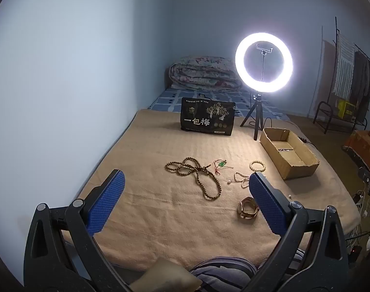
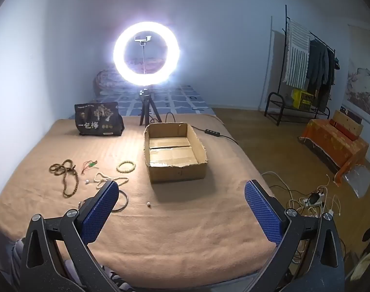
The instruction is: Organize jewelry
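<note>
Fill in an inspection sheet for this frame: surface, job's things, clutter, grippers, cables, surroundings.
Surface: tan blanket over a bed.
Job's things: brown bead necklace, green pendant on red cord, pale bead bracelet, white bead strand, watch, metal bangle loose on the blanket; cardboard box open, looks empty.
Clutter: black snack bag.
Grippers: left gripper and right gripper open, holding nothing.
Cables: ring light cord with inline switch; floor power strip tangle.
Surroundings: folded quilt, clothes rack.
</note>
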The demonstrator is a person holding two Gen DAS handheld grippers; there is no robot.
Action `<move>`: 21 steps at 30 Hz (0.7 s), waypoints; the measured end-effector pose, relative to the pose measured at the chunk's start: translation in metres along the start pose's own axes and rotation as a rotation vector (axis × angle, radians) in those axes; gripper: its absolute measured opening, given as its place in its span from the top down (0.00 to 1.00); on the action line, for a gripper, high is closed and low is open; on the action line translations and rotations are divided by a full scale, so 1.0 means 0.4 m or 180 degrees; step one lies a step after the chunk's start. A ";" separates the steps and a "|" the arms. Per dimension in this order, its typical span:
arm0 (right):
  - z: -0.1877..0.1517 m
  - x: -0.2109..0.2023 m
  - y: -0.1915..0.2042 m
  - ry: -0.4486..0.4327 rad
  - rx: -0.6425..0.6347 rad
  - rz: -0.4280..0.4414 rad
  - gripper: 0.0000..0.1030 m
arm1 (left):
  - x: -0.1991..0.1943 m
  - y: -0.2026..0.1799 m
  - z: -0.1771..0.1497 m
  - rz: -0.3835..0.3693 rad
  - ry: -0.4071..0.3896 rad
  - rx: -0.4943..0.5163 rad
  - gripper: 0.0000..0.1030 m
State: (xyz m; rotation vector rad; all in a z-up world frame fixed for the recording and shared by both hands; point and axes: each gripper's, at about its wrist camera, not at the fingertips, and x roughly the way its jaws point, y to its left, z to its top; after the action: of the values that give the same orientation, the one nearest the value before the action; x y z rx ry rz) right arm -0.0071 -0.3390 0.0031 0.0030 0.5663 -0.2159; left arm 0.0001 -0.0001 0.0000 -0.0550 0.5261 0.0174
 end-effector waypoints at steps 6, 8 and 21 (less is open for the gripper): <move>0.004 -0.001 0.003 0.0013 0.0010 0.0007 0.00 | -0.004 0.009 0.009 0.0001 -0.0066 0.0002 0.00; 0.000 0.000 0.001 0.0013 0.0001 0.0003 0.00 | 0.003 0.012 0.008 0.0006 -0.0087 0.0014 0.00; -0.002 0.006 -0.008 0.0074 0.0027 -0.0019 0.00 | -0.025 -0.009 0.024 0.0069 -0.0187 0.0076 0.00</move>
State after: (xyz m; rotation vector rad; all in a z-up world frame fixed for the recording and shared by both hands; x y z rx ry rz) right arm -0.0060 -0.3426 0.0013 0.0121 0.5885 -0.2242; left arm -0.0038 -0.0033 0.0135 -0.0254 0.4680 0.0337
